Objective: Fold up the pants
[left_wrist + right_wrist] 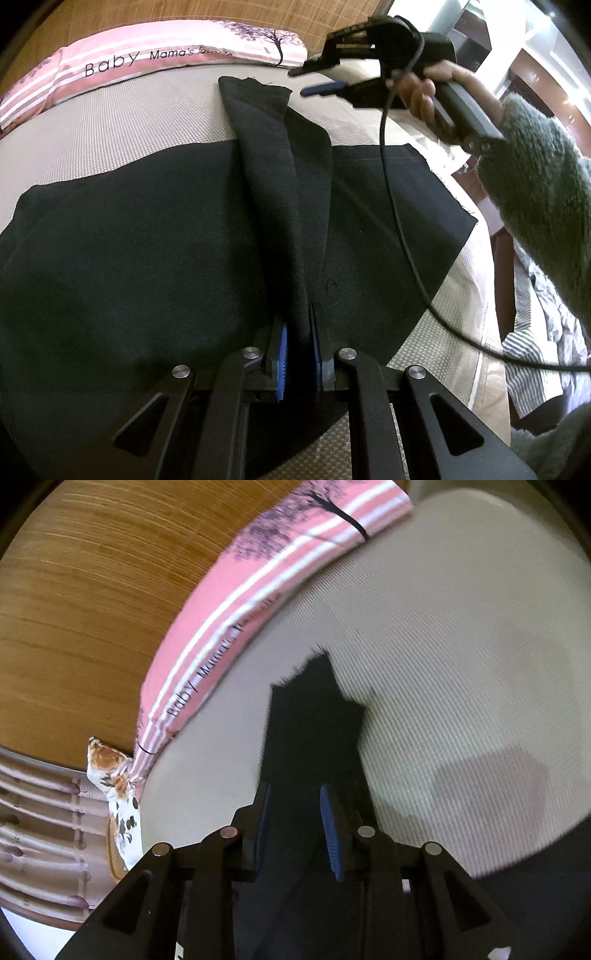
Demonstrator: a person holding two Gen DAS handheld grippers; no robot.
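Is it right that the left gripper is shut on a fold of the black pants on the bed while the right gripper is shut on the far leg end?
Not quite. The left gripper is shut on a fold of the black pants, but the right gripper is open and empty above the far leg end, as the left wrist view shows.

pink striped pillow [147,59] printed "Baby Mama's favorite", at bed head | beige woven mattress [110,122] | wooden headboard [92,590] | striped bedding [535,332], beside bed
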